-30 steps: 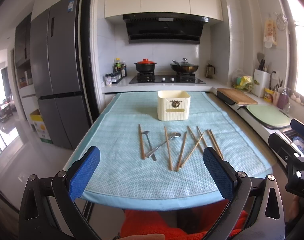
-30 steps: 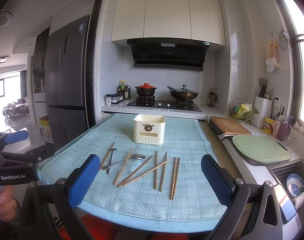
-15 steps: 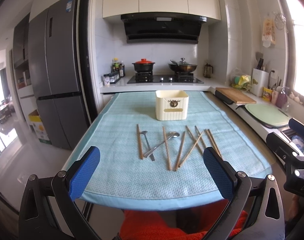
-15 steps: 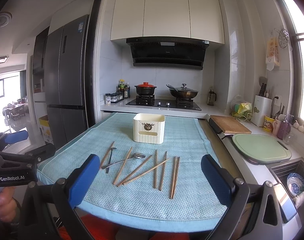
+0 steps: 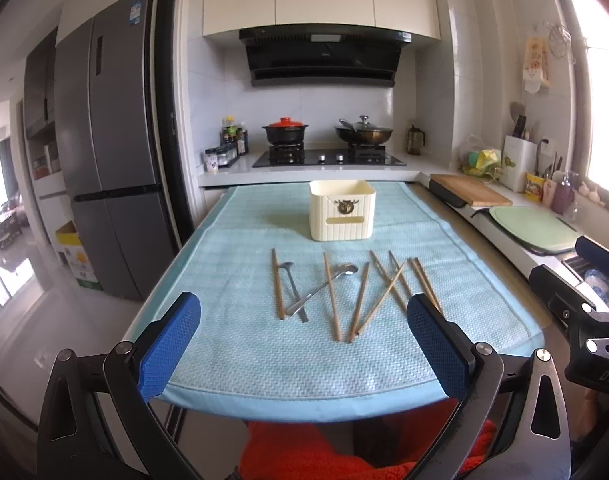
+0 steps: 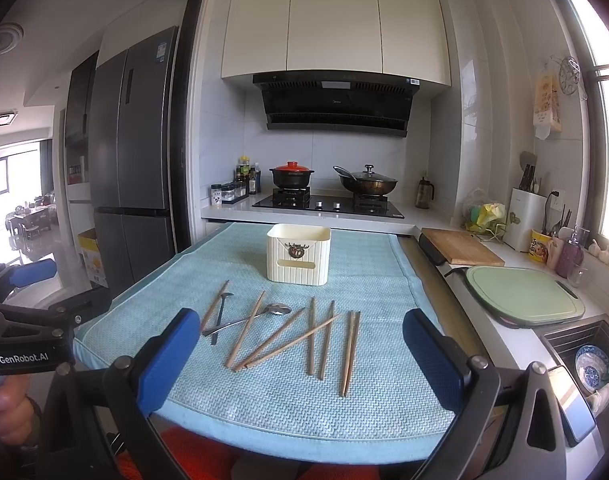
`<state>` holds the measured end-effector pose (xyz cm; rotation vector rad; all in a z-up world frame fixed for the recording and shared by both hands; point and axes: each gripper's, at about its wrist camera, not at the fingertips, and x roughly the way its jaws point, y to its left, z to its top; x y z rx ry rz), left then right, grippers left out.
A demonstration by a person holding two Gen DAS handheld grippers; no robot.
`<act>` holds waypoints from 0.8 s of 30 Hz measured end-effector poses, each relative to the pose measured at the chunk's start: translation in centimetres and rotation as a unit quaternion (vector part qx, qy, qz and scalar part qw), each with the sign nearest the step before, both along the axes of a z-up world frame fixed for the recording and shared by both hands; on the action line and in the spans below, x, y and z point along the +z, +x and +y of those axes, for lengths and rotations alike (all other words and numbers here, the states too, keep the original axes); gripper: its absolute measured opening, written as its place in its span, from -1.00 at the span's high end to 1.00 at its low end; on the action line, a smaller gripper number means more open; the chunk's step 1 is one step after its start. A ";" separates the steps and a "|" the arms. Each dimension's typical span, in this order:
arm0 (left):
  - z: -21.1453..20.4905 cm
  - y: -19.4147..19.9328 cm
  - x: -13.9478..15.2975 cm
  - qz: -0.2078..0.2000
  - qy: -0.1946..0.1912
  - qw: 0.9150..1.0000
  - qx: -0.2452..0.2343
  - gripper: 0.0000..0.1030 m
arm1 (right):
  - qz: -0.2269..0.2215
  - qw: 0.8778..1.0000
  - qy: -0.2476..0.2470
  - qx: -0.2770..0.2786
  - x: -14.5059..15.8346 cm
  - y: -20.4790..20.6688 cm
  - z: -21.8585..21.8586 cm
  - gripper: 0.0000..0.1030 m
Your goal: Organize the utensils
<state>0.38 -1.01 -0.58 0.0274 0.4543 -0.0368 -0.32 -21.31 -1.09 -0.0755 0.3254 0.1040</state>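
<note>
Little shifts since earlier frames; views near-identical. Left gripper (image 5: 303,342) and right gripper (image 6: 301,354) both spread wide, empty. Brown wooden chopsticks (image 6: 350,350) on pale blue woven mat (image 6: 368,400), long axes toward 12 o'clock; nearest right gripper. Cream ribbed plastic holder (image 6: 298,258) beyond, 12 o'clock.

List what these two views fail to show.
- Inside of the cream box: both views, its front wall hides the contents.
- Table legs: both views, the blue mat and open right gripper cover them.
- Sink dishes: right view, cut by the edge.
- Spice jar labels: too small.
</note>
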 end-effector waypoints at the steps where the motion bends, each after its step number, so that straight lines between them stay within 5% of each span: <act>1: 0.0 0.0 0.0 0.000 0.000 1.000 0.000 -0.99 | 0.000 1.000 0.000 0.000 0.0 0.0 0.0 -1.00; 24: -0.1 0.0 0.2 0.001 0.000 1.000 -0.003 -0.99 | 0.003 1.000 0.000 0.002 0.1 0.2 0.0 -1.00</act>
